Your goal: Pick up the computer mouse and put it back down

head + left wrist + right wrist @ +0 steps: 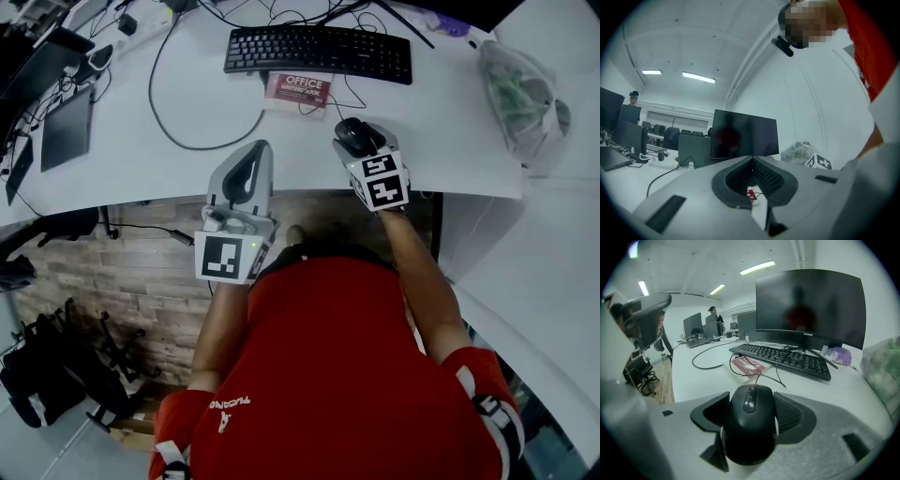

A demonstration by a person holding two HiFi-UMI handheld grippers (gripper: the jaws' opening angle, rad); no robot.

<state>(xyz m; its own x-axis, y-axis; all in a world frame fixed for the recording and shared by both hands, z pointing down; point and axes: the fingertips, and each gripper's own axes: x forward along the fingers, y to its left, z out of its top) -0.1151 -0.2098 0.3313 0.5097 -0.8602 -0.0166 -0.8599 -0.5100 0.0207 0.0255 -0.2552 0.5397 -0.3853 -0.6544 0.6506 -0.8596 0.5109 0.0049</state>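
Viewing from the head camera, left side first. A dark tablet [66, 127] lies flat on the white desk [450, 112], well apart from both tools. The left hand-held gripper [255, 155] hangs at the desk's near edge with its jaws pressed together and nothing between them; its own view shows the pad tips meeting.

Centre: a black keyboard [319, 49] sits toward the far side of the desk. A red booklet [298, 91] lies just in front of it, with a thin cable [328, 101] crossing over it.

Right of centre: the right hand-held gripper [751, 404] has its jaws spread wide and pinching the computer mouse [750, 423]. I read a pad against each flank of the mouse. The mouse's wheel end points toward the keyboard and its rear sits deep between the jaws. It is over the desk near the front edge, just in front of the booklet. I cannot tell whether its underside touches the desk.

Far right: a clear plastic bag [516, 89] sits by the desk's end.
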